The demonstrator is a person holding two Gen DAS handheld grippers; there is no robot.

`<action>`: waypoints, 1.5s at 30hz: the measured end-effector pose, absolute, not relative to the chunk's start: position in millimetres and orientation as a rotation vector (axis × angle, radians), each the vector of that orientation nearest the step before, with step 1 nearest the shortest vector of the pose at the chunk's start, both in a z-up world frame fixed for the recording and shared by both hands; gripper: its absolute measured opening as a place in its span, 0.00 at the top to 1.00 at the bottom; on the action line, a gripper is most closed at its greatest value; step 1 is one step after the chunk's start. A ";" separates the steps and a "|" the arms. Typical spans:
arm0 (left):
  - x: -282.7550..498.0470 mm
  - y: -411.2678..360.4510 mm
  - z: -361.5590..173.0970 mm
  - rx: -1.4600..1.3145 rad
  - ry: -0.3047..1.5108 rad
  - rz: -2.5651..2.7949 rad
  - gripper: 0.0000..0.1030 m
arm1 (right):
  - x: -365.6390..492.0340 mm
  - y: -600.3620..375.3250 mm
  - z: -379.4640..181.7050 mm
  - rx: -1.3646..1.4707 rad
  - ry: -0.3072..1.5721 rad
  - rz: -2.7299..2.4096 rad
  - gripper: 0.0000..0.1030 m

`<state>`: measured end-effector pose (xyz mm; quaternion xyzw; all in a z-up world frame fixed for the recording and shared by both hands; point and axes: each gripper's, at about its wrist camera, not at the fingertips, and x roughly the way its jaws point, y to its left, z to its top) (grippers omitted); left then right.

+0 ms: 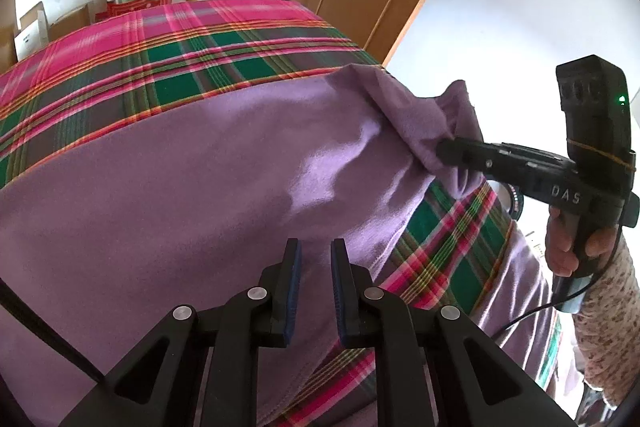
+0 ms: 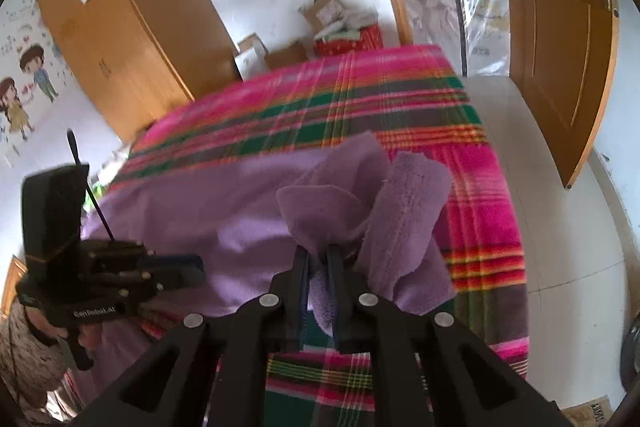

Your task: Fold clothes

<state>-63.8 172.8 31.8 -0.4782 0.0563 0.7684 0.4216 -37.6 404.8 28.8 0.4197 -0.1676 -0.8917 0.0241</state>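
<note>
Item: purple fleece garment (image 2: 224, 211), soft, light, floppy; right gripper (image 2: 318, 255) fingers pinch its bunched edge; left gripper (image 1: 316, 247) fingers parted, empty.

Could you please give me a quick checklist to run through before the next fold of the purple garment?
1. Right gripper shut on the purple garment: ok, a bunched corner sits between its pads.
2. Left gripper holding fabric: not ok, its pads stand slightly apart with the garment lying below them.
3. Garment body spread on the plaid bedcover: ok, mostly flat.
4. Lifted corner tidy: not ok, it is crumpled.
5. Bedcover beyond the garment free for the fold: ok.
</note>
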 end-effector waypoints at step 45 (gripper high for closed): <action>-37.1 212.7 30.1 -1.067 0.418 1.927 0.70 | 31.1 569.6 4.0 1.118 -1.192 -3.208 0.95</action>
